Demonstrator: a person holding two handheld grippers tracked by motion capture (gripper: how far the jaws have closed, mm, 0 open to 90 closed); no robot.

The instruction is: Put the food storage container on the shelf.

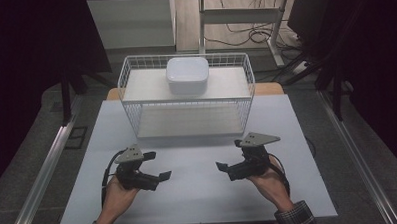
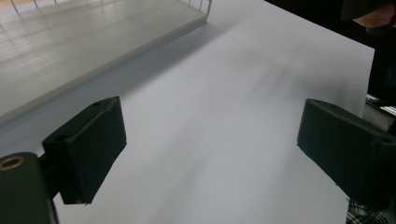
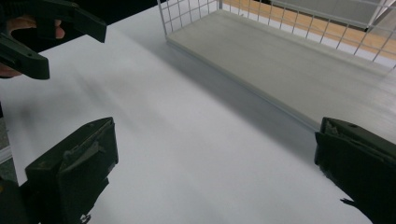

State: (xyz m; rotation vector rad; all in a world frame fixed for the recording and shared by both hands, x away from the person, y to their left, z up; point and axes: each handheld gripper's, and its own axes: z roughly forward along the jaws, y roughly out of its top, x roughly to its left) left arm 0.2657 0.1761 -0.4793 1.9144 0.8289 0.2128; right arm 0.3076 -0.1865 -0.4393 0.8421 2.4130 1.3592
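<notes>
White container [image 1: 187,75] sits on the upper shelf of the wire rack [image 1: 128,89] near the tabletop's [image 1: 199,192] far edge. Left gripper [image 1: 157,166] and right gripper [image 1: 229,154] wait near the front edge, jaws apart, empty; apparently nothing is begun.

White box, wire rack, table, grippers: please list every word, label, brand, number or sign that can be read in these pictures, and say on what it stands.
None. No text shows on the white box, the wire rack, the table, the left gripper or the right gripper.
</notes>
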